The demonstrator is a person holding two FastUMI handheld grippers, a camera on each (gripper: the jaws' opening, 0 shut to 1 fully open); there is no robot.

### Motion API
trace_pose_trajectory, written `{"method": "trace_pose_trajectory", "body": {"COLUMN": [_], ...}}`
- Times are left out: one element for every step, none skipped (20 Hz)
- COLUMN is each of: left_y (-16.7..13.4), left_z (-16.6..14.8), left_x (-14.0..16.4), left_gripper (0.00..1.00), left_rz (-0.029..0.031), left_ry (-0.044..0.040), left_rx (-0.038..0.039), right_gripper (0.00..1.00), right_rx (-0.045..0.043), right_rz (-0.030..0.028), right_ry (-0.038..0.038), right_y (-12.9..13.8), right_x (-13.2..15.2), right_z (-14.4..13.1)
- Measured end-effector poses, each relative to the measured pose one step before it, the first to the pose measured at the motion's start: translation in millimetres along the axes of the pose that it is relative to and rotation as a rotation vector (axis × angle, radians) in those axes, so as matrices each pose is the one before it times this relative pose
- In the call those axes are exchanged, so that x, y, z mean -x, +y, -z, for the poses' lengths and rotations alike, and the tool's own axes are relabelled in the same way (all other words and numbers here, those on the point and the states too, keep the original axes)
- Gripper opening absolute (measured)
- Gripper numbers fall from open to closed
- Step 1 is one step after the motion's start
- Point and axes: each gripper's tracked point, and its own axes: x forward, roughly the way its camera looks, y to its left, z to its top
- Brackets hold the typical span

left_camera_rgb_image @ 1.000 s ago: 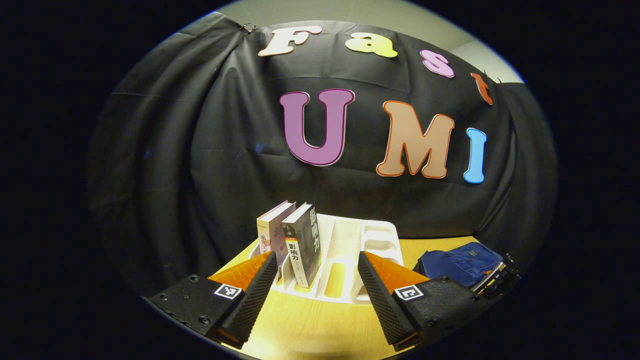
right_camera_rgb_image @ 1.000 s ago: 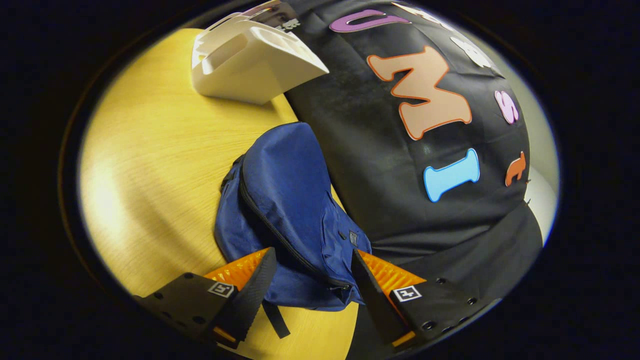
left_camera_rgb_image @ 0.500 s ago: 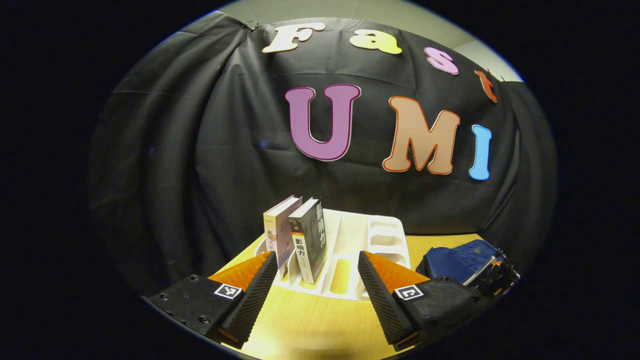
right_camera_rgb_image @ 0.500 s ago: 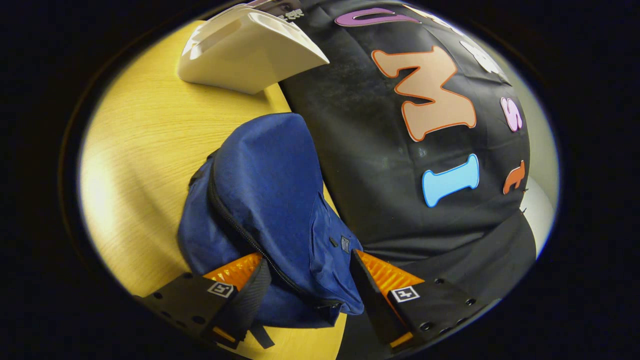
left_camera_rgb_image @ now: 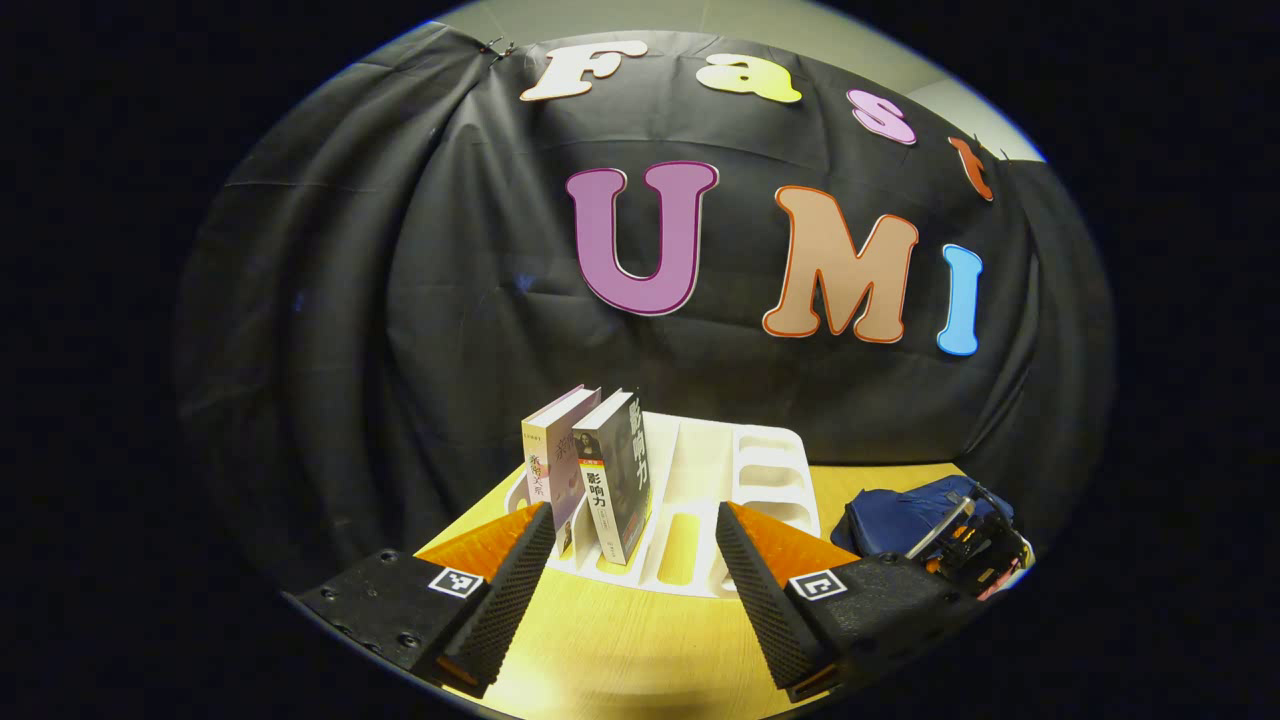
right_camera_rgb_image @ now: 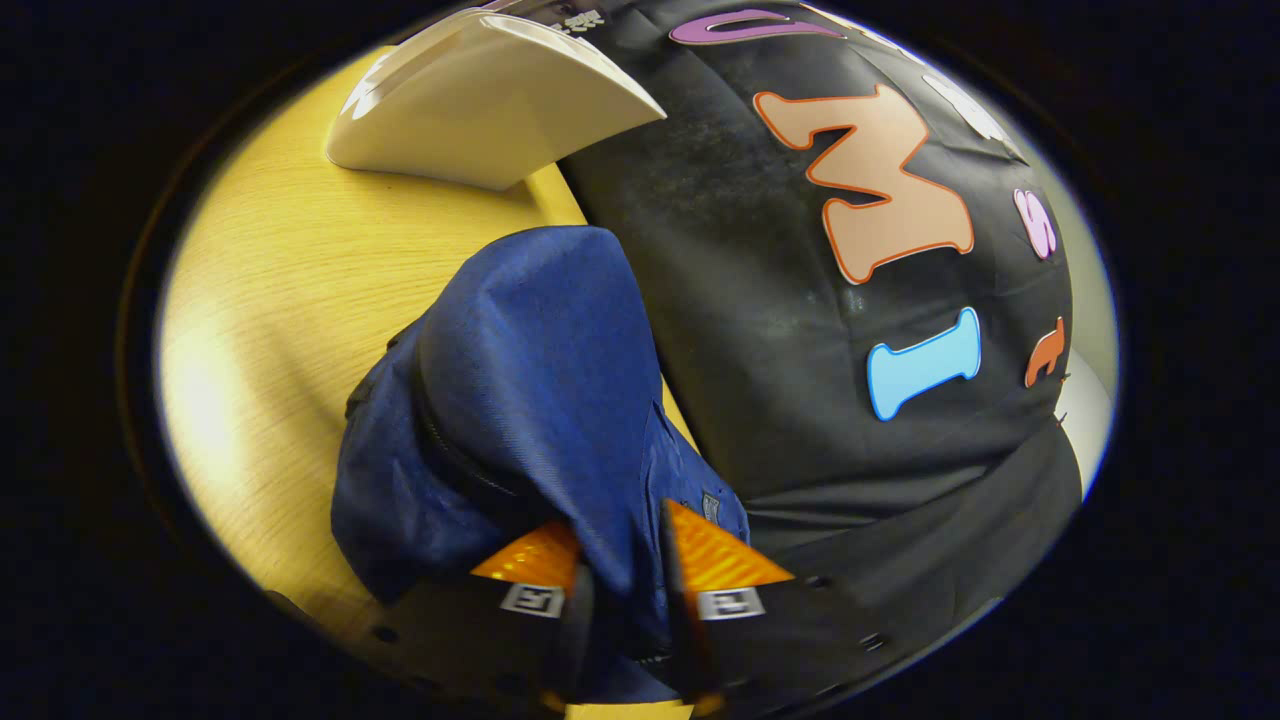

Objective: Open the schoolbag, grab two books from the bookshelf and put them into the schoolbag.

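A dark blue schoolbag point(right_camera_rgb_image: 540, 370) lies on the wooden table against the black cloth wall. My right gripper point(right_camera_rgb_image: 622, 610) is shut on a fold of its fabric near the zipper, at the bag's near end. In the left gripper view the schoolbag point(left_camera_rgb_image: 900, 515) sits far right with the right gripper point(left_camera_rgb_image: 965, 545) on it. Two books, a pale one point(left_camera_rgb_image: 548, 460) and a dark one point(left_camera_rgb_image: 612, 475), stand upright in the left slots of a white bookshelf point(left_camera_rgb_image: 770, 470). My left gripper point(left_camera_rgb_image: 635, 590) stands open, low over the table in front of the books, holding nothing.
The wooden table point(right_camera_rgb_image: 270, 290) has bare surface left of the bag. The white bookshelf point(right_camera_rgb_image: 480, 100) stands beyond the bag at the top of the right gripper view. The black cloth wall hangs right behind the shelf and bag.
My right gripper has gone from open around the bag's near end to shut on its fabric, bunching the cloth. The left gripper has barely shifted.
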Motion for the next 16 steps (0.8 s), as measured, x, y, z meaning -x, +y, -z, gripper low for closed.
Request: {"method": "trace_pose_trajectory", "body": {"left_y": [0.54,-0.41,0.18,-0.76,0.03,-0.02,0.85,-0.51,0.26,0.16,1.17,2.54,3.05,3.04,2.24,1.54], "left_z": [1.6,-0.08,-0.05,-0.19,0.72,-1.26,0.41,-0.23,-0.2,-2.55,-1.74,-2.39,-1.35,-1.91,-1.7,-2.79], "left_x": [-0.72,-1.1,1.03,-1.28,-1.36,-0.53,-1.31,-1.61,-1.37,-0.81,-1.96,-2.42,-3.01,-3.55,-4.05,-4.37], "left_gripper": [0.95,0.95,0.95,0.95,0.95,0.95,0.95,0.95,0.95,0.95,0.94,0.95,0.94,0.94,0.94,0.94], "left_rz": [-0.00041,0.00015,0.00211,0.00221,0.00235,0.00193,0.00126,-0.00027,0.00049,0.00153,-0.00042,-0.00396,-0.00629,-0.00518,-0.00121,0.0022], "left_ry": [0.00252,0.00222,0.00067,0.00061,0.00149,0.00062,0.00183,0.00337,0.00015,-0.00121,-0.00147,0.00181,0.00215,0.00507,0.00594,0.0045], "left_rx": [0.00112,0.00124,0.00046,-0.00086,-0.00151,-0.00131,-0.00059,-0.00187,-0.00258,-0.00518,-0.00823,-0.00977,-0.01044,-0.00776,-0.0046,-0.00274], "right_gripper": [0.28,0.2,0.13,0.05,0.08,0.05,0.05,0.02,0.01,0.01,0.01,0.05,0.01,0.01,0.01,0.05], "right_rx": [0.00732,-0.00325,-0.02095,-0.0277,-0.02175,-0.01126,-0.0058,-0.00995,-0.01556,-0.01965,-0.02596,-0.02747,-0.02244,-0.0165,-0.01226,-0.00743], "right_rz": [0.02027,0.00844,-0.00514,-0.01404,-0.0099,0.00065,-0.00488,-0.00971,-0.0041,-0.0131,-0.01283,-0.00535,-0.00138,0.00184,0.00064,-0.0006], "right_ry": [-0.00629,-0.0088,-0.00042,0.0043,0.00277,-0.00138,-0.00128,0.00071,-0.00007,0.00039,0.00482,0.00269,-0.00017,-0.00095,-0.00135,-0.00122], "right_y": [-4.65,-2.45,-1.41,-0.76,0.2,-1.99,-1.23,0.39,-1.5,-1.67,-0.94,-4.1,-4.13,-2.26,-2.95,-2.46], "right_x": [-0.37,2.09,-0.06,-2.53,-0.96,0.78,0.86,0.02,0.11,1.4,0.11,-0.14,0.23,0.32,0.42,0.14], "right_z": [-2.53,-2.94,1.19,2.56,0.52,-0.67,-1.52,1.85,-0.38,0.18,0.2,0.4,-1.92,-1.23,-2.68,-0.74]}}
